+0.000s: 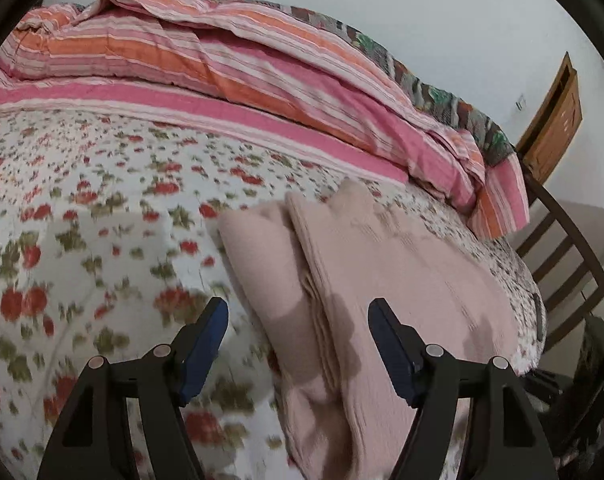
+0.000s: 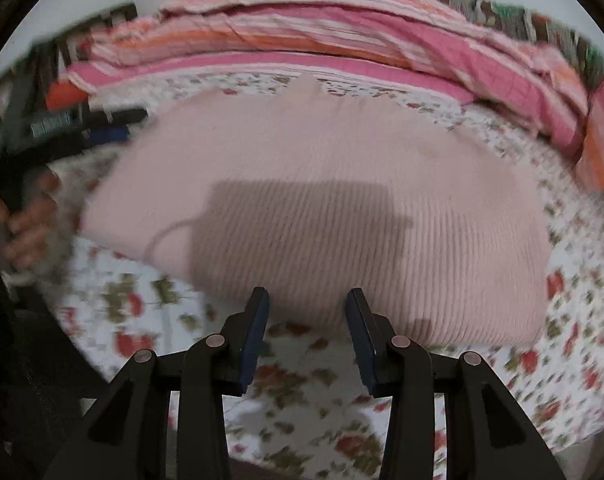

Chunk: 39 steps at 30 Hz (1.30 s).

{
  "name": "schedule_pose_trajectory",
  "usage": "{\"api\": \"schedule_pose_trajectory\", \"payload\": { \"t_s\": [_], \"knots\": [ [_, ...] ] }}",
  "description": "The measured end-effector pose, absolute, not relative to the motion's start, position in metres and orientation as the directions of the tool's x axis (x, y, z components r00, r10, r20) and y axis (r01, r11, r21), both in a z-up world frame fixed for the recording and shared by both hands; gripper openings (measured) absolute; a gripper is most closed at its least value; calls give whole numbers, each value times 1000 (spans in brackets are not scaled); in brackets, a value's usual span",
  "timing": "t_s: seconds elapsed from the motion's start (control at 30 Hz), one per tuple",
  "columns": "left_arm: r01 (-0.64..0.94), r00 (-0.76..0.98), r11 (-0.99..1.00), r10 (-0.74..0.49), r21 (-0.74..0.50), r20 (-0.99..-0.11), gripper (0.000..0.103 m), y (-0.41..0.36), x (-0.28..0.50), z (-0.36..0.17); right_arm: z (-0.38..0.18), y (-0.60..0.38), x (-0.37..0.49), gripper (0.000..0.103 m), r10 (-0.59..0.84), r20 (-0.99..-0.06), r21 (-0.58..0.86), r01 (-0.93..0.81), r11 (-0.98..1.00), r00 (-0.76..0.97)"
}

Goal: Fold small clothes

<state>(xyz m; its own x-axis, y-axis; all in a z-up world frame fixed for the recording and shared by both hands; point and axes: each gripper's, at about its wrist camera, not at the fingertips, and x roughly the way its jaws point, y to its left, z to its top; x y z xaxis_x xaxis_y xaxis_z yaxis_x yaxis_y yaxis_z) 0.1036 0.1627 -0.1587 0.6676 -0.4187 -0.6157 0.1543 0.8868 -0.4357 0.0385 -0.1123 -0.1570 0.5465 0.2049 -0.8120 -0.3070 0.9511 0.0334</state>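
We are hovering our released left gripper (image 1: 298,312) beside the pink knit garment (image 2: 314,184), already folded into layers near the bed (image 1: 102,208) edge, our right gripper (image 2: 308,300) likewise spread, so little seems left.

Folded pale-pink ribbed knit garment (image 2: 310,200), matt, soft; floral quilted cotton bedspread (image 1: 102,208), matt; striped pink-orange cloth duvet (image 1: 230,64); brown wooden chair (image 1: 562,248), smooth; matt black plastic claws.
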Motion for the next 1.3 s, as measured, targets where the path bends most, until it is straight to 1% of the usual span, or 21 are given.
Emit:
{"api": "schedule_pose_trajectory", "payload": {
  "t_s": [0.07,0.13,0.17,0.2,0.23,0.3,0.37,0.4,0.53,0.6,0.63,0.67,0.73,0.8,0.83,0.97,1.07,1.17,1.3],
  "knots": [
    [162,640,869,-452,-467,-621,71,162,97,-163,-151,-123,36,41,279,-792,119,-312,943,542],
    [162,589,843,-499,-512,-635,71,160,94,-174,-145,-133,36,41,309,-769,155,-304,940,560],
    [164,567,826,-526,-538,-634,71,159,93,-181,-142,-137,38,41,309,-757,160,-295,942,576],
    [165,565,822,-532,-545,-631,73,157,92,-183,-141,-142,41,41,308,-750,164,-287,944,586],
    [164,570,825,-527,-541,-631,73,155,92,-185,-139,-147,46,41,308,-745,169,-278,945,592],
    [160,573,829,-520,-536,-633,77,150,94,-185,-134,-159,58,41,309,-733,186,-258,948,606],
    [169,567,812,-543,-558,-619,77,146,95,-185,-126,-172,71,41,312,-709,207,-236,949,632],
    [175,555,788,-574,-590,-602,77,144,96,-185,-123,-178,76,41,309,-698,208,-229,951,646],
    [196,512,731,-645,-654,-567,77,137,90,-193,-109,-209,103,41,255,-642,180,-181,967,723],
    [197,529,741,-632,-642,-567,76,132,87,-195,-110,-224,110,41,256,-622,201,-165,966,740],
    [183,533,740,-628,-647,-567,76,132,88,-195,-114,-234,113,41,267,-616,235,-151,960,741],
    [167,535,736,-627,-657,-566,75,132,89,-194,-118,-242,115,41,278,-616,262,-141,955,737],
    [122,552,713,-627,-690,-550,58,138,93,-191,-129,-257,118,41,320,-621,334,-128,934,716],
    [81,580,711,-603,-698,-547,31,142,97,-185,-133,-265,117,41,330,-619,345,-132,930,713],
    [75,594,710,-595,-700,-541,26,142,99,-181,-132,-268,113,41,324,-614,335,-134,933,720],
    [88,642,754,-542,-650,-542,22,123,103,-155,-130,-285,100,41,272,-582,297,-111,949,766],
    [93,679,815,-473,-572,-562,21,94,110,-121,-130,-307,94,41,278,-565,341,-87,936,777],
    [88,696,848,-428,-523,-577,21,69,116,-93,-131,-328,89,41,270,-554,381,-49,923,788],
    [102,710,900,-364,-424,-602,20,4,123,-56,-134,-353,82,41,261,-546,422,-7,907,796]
  ]
}}
